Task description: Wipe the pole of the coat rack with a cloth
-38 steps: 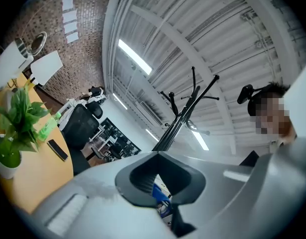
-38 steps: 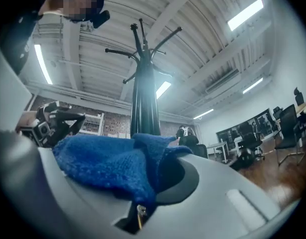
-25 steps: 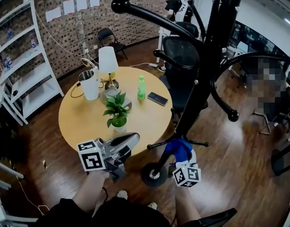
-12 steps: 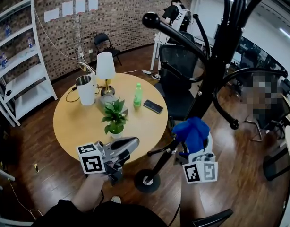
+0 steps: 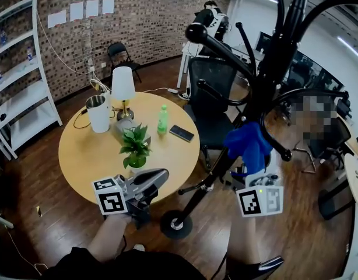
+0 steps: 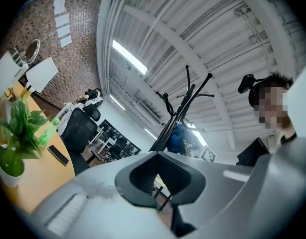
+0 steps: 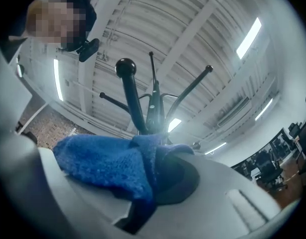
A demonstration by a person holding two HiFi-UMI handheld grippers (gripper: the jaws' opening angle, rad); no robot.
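Left claw low, jaws together; right claw raised, clamped on cloth.

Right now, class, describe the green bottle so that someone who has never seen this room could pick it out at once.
Find the round wooden table before the brick wall. Toward its far edge, between the white lamp and the flat dark phone, stands the green bottle. Unlike the leafy potted plant nearby, it is slim, smooth and upright.

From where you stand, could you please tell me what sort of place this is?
Most likely an office or shared workspace: a round light wooden meeting table, a black mesh office chair beside it, and white open shelving against the red brick wall.
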